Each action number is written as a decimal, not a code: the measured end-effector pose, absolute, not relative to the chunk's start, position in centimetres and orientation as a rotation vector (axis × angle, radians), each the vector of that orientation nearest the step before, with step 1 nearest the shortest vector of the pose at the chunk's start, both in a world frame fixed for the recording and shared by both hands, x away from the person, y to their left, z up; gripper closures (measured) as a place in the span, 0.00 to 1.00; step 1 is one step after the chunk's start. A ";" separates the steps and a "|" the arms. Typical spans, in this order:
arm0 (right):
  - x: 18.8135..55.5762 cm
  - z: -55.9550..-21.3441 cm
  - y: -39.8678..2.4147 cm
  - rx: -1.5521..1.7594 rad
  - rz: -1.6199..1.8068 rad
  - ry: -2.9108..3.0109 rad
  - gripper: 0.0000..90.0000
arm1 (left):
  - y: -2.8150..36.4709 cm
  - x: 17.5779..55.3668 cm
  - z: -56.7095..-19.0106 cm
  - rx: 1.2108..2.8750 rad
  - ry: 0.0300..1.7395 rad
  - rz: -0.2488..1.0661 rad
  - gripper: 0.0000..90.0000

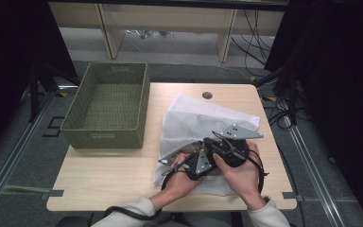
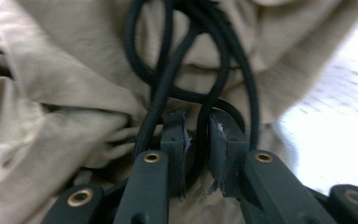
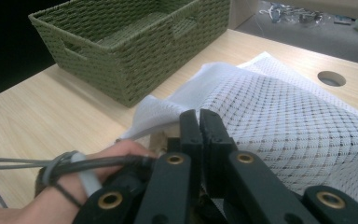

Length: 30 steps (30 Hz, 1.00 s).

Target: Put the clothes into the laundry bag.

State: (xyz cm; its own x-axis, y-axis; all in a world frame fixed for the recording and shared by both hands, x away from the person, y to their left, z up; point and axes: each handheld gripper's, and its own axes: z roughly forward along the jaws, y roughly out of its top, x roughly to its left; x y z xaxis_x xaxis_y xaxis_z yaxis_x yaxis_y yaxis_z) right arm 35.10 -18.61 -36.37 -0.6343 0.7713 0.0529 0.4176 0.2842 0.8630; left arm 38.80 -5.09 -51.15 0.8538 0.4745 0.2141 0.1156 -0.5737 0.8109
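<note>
A white mesh bag (image 1: 203, 116) lies on the wooden table (image 1: 108, 175), with a beige garment (image 1: 196, 144) showing in its mouth. Both hands hold the grippers close together at that mouth. My right gripper (image 3: 199, 122) has its jaws pressed together at the bag's lifted edge (image 3: 158, 109), pinching the mesh. My left gripper (image 2: 197, 133) points into the crumpled beige garment (image 2: 51, 93). Its jaws stand a narrow gap apart, and a strand of black cable (image 2: 168, 70) runs through the gap without being visibly squeezed. In the high view the left gripper (image 1: 203, 161) sits just below the right gripper (image 1: 215, 144).
A green woven basket (image 1: 108, 104) stands at the table's left, near the bag (image 3: 284, 121). A round cable hole (image 1: 207, 95) lies behind the bag. Bare wood stretches in front of the basket. The left hand (image 3: 112, 154) and its cable lie close beside the right jaws.
</note>
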 end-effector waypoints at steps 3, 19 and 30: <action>35.0 -36.2 -18.6 1.093 1.288 2.172 1.00 | -5.1 39.2 -51.2 2.150 0.430 0.537 0.85; 35.4 -36.4 -18.8 1.091 1.284 2.177 1.00 | -5.0 35.0 -48.7 1.994 0.349 0.470 0.53; 35.3 -36.3 -18.9 1.090 1.275 2.163 1.00 | -7.2 35.6 -48.5 1.986 0.361 0.482 0.62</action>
State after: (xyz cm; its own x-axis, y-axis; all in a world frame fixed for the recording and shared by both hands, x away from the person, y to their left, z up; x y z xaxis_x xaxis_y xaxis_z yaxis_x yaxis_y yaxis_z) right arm 35.32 -18.94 -36.30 -0.6152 0.7871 0.0449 0.4203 0.2792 0.8633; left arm 35.58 -7.24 -48.51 0.8752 0.4500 0.1775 0.0435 -0.4387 0.8976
